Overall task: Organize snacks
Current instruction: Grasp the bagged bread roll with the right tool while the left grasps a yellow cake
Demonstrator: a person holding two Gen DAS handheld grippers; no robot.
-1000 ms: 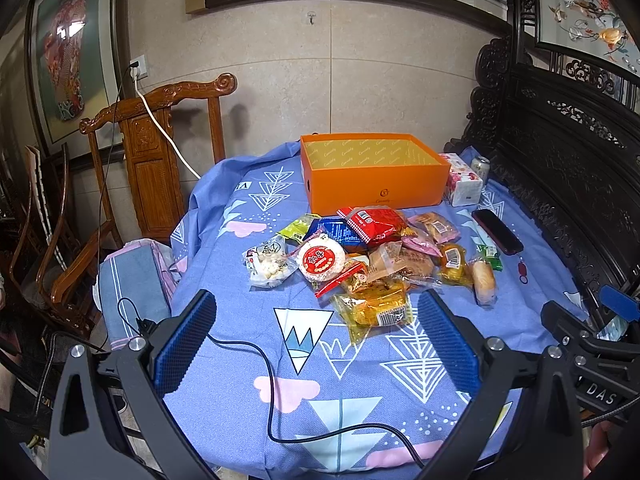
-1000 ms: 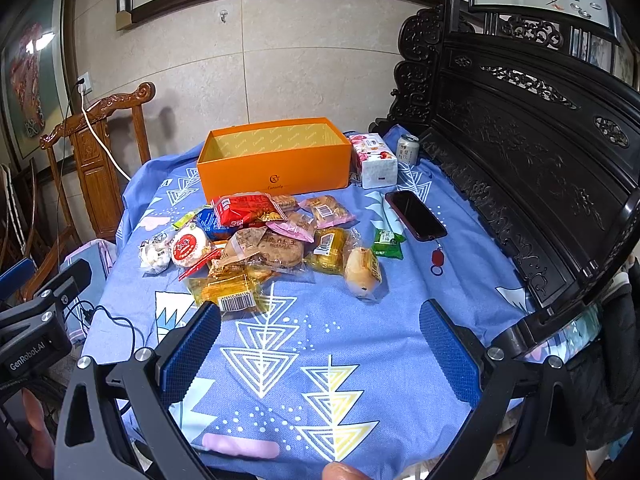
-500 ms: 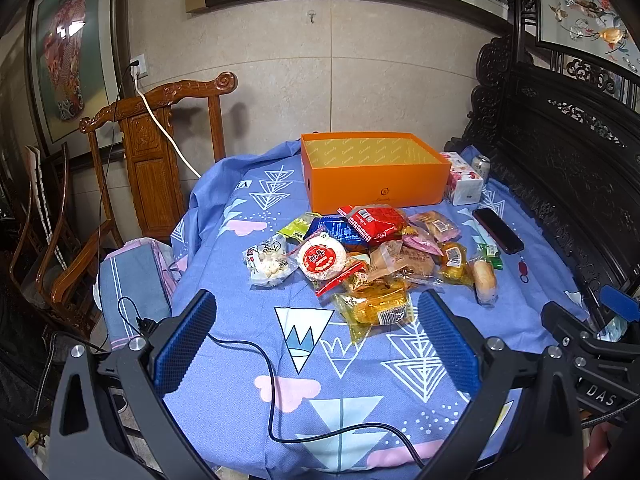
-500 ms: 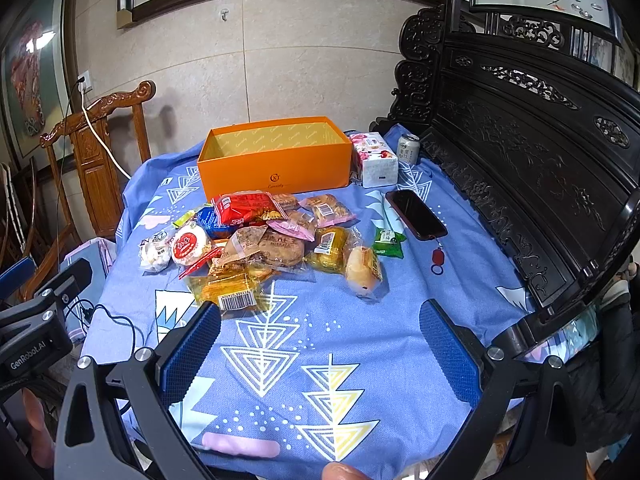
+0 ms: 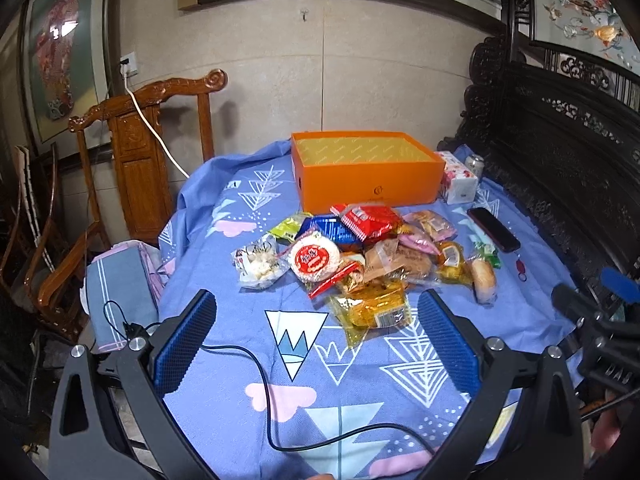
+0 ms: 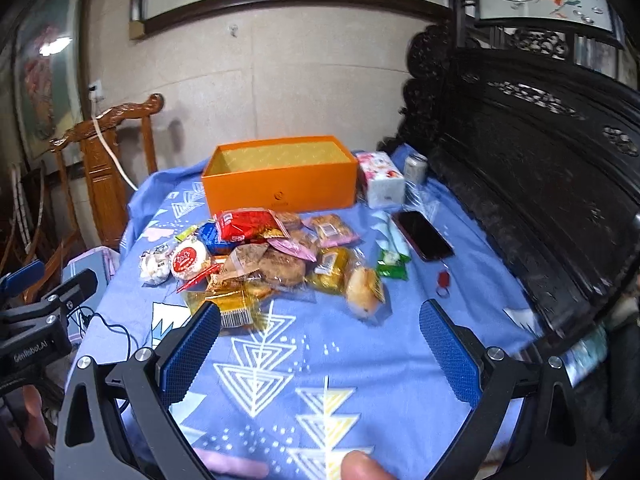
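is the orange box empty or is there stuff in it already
Empty as far as visible: the orange box is open-topped, showing only bare yellow lining. Its floor near the front wall is hidden. The snack pile lies outside it.

The tablecloth [image 5: 248, 360] is soft matt cloth, lightly creased. The orange box [image 5: 368, 188] looks like smooth matt cardboard. The snack packets [image 5: 372, 308] are glossy, crinkled plastic film that catches the light. The chair [image 5: 140, 152] is polished carved wood; the bench back [image 6: 540, 168] is dark lacquered wood. The gripper pads [image 6: 192, 356] are finely ribbed blue rubber.
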